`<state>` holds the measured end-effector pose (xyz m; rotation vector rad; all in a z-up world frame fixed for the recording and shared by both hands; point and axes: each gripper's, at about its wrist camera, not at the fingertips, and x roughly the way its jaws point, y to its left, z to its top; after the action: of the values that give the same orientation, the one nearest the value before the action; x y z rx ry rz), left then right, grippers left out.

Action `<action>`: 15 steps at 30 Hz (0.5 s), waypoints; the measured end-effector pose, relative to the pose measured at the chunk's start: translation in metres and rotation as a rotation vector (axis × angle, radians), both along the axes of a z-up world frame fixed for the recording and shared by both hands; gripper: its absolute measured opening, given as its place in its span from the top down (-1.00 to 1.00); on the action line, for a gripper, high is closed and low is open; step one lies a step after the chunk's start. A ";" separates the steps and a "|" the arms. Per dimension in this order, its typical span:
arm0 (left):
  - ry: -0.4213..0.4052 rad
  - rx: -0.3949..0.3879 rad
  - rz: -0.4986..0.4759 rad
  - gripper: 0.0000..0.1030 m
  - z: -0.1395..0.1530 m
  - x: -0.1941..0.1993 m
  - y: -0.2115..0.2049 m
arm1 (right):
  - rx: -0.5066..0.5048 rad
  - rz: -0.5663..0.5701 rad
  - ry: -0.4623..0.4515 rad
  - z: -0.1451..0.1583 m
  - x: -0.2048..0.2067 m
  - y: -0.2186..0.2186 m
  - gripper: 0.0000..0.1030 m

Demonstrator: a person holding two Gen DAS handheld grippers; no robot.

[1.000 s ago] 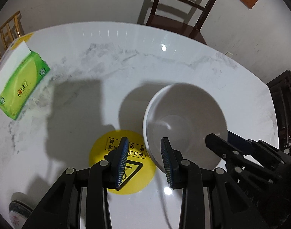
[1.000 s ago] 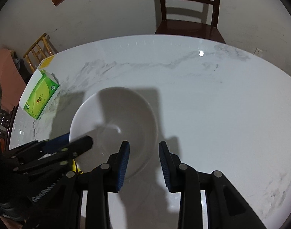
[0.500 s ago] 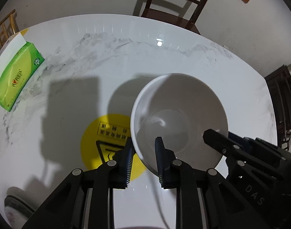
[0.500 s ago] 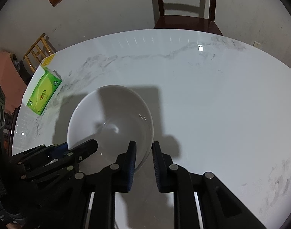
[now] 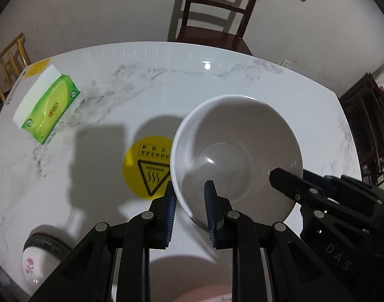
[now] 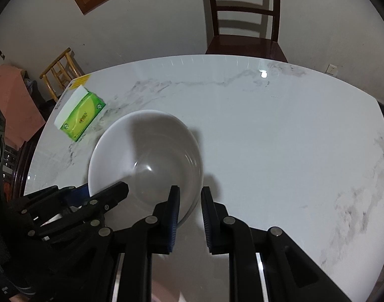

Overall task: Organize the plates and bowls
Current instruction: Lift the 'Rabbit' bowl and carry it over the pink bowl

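Note:
A large white bowl (image 5: pixel 236 156) is held up above the marble table (image 5: pixel 116 80), gripped from both sides. My left gripper (image 5: pixel 189 206) is shut on its near left rim. My right gripper (image 6: pixel 189 214) is shut on the bowl's (image 6: pixel 144 158) near right rim. Each gripper shows in the other's view, the right one (image 5: pixel 305 191) at the bowl's right edge and the left one (image 6: pixel 91 201) at its left. A second bowl with a pink flower (image 5: pixel 38 261) sits at the near left. A pale rounded dish (image 5: pixel 192 279) lies blurred below the fingers.
A green tissue box (image 5: pixel 48 108) lies at the table's left. A yellow round hot-surface sticker (image 5: pixel 148 168) marks the table's middle. A dark wooden chair (image 5: pixel 212 17) stands behind the table's far edge. A bamboo chair (image 6: pixel 61 73) stands at the far left.
Both grippers closed on the bowl's rim from open, then lifted it off the table and drew it towards me. The flowered bowl and pale dish came into view below.

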<state>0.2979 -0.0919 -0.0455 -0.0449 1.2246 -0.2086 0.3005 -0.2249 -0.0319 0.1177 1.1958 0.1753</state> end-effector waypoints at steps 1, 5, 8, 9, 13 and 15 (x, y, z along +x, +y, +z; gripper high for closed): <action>-0.001 0.004 -0.002 0.63 0.003 -0.006 0.000 | -0.005 0.003 -0.002 0.003 -0.005 0.001 0.65; -0.012 0.011 -0.007 0.63 0.015 -0.026 0.001 | -0.009 0.008 -0.017 0.017 -0.029 0.005 0.65; -0.020 0.023 -0.012 0.63 0.024 -0.043 0.003 | -0.011 0.012 -0.026 0.026 -0.045 0.009 0.65; -0.025 0.022 -0.012 0.63 0.027 -0.049 0.005 | -0.014 0.013 -0.032 0.029 -0.052 0.010 0.65; -0.024 0.013 -0.010 0.63 0.033 -0.069 0.011 | -0.017 0.015 -0.039 0.036 -0.073 0.017 0.65; -0.026 0.017 -0.013 0.63 0.036 -0.080 0.014 | -0.023 0.020 -0.041 0.038 -0.085 0.022 0.65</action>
<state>0.2175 -0.0783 -0.0095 -0.0196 1.2013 -0.2094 0.2159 -0.2034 0.0062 0.0815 1.1580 0.1802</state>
